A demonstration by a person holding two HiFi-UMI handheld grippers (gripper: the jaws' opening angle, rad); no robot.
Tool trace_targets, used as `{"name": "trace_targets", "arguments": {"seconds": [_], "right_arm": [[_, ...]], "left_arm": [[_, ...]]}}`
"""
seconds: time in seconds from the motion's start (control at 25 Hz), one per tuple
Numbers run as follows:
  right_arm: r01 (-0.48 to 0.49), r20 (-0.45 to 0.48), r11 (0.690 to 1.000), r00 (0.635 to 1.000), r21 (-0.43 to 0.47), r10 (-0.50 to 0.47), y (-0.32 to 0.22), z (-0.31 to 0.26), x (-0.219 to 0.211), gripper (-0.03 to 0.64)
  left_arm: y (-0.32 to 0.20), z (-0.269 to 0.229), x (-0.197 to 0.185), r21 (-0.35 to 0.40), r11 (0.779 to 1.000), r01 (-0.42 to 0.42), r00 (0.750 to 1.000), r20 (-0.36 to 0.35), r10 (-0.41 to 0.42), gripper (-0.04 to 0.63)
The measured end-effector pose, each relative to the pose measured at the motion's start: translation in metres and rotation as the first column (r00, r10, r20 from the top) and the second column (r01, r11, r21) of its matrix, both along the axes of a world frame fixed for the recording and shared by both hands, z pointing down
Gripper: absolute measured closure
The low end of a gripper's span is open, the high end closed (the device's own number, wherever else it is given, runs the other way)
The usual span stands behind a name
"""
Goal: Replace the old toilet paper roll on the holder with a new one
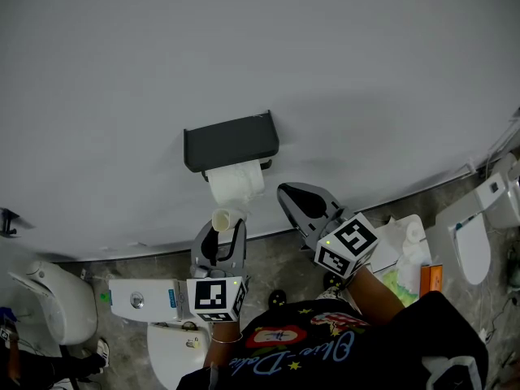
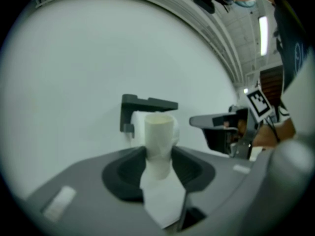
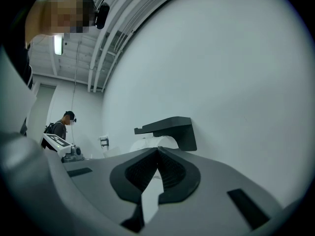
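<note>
A dark grey toilet paper holder (image 1: 231, 142) is fixed to the white wall, with a white paper roll (image 1: 236, 183) under its cover. My left gripper (image 1: 225, 223) is just below that roll, shut on a nearly bare cardboard tube (image 1: 225, 218). In the left gripper view the tube (image 2: 159, 136) stands upright between the jaws, a paper tail (image 2: 164, 200) hanging from it, and the holder (image 2: 146, 103) is behind. My right gripper (image 1: 285, 192) is right of the roll, shut and empty. In the right gripper view its jaws meet below the holder (image 3: 170, 127) and the roll (image 3: 146, 144).
A white toilet (image 1: 47, 297) stands at the left, another toilet (image 1: 472, 244) at the right, and a white cistern (image 1: 142, 299) below my left gripper. Spare white rolls (image 1: 406, 240) and an orange box (image 1: 431, 278) lie at right. A person (image 3: 61, 125) stands far off.
</note>
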State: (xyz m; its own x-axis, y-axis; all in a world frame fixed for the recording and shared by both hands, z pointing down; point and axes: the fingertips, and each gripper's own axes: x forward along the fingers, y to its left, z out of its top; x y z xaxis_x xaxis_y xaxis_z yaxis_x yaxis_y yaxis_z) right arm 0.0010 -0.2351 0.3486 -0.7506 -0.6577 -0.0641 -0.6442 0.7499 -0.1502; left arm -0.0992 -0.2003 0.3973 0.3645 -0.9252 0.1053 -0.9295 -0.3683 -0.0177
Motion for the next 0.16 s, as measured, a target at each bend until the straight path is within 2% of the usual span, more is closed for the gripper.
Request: {"name": "trace_targets", "arguments": {"seconds": [0.16], "right_arm": [[-0.004,-0.016,1.000,1.000,-0.003,0.004,-0.0003,0.0033,-0.0009,0.603]], "left_arm": [[-0.0009,-0.0025,0.0003,0.011,1.000,-0.006,1.000,0.017,0.006,0.434]]}}
